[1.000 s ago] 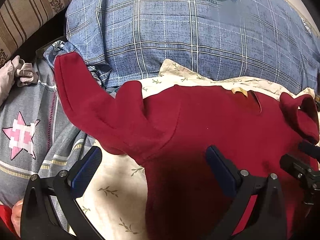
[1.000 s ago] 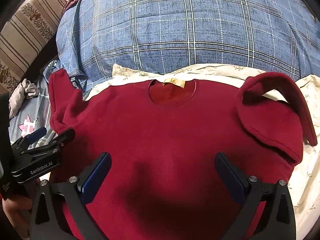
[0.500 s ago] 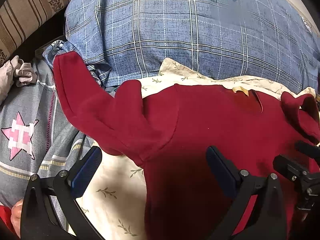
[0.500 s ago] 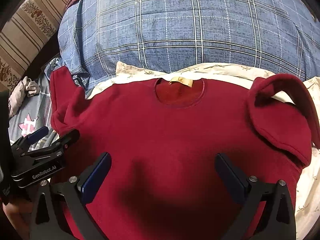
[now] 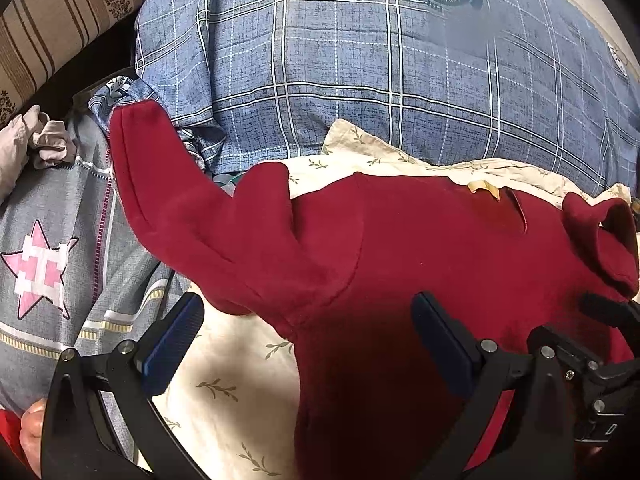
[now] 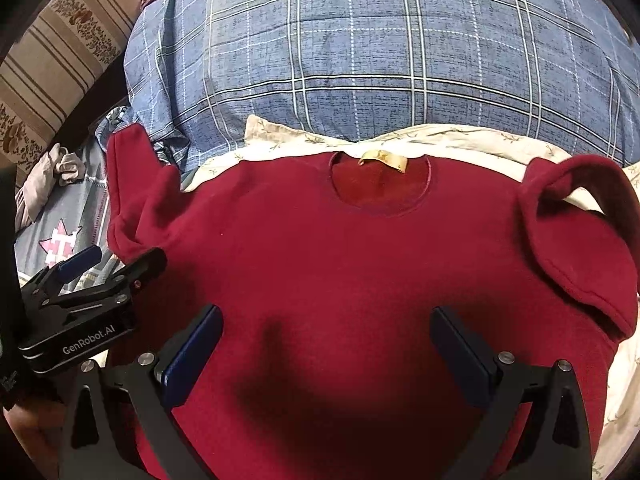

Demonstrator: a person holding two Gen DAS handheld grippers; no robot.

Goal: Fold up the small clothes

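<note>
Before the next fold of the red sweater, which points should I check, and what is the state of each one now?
1. Left gripper open, holding nothing: ok.
2. Right gripper open, holding nothing: ok.
3. Red sweater body lies flat, neck label at the far side: ok.
4. Left sleeve spread flat: not ok, it is bunched and reaches onto the star-print fabric.
5. Right sleeve spread flat: not ok, it curls back over the body.
6. Bottom hem straight: cannot tell, it is out of view.
</note>
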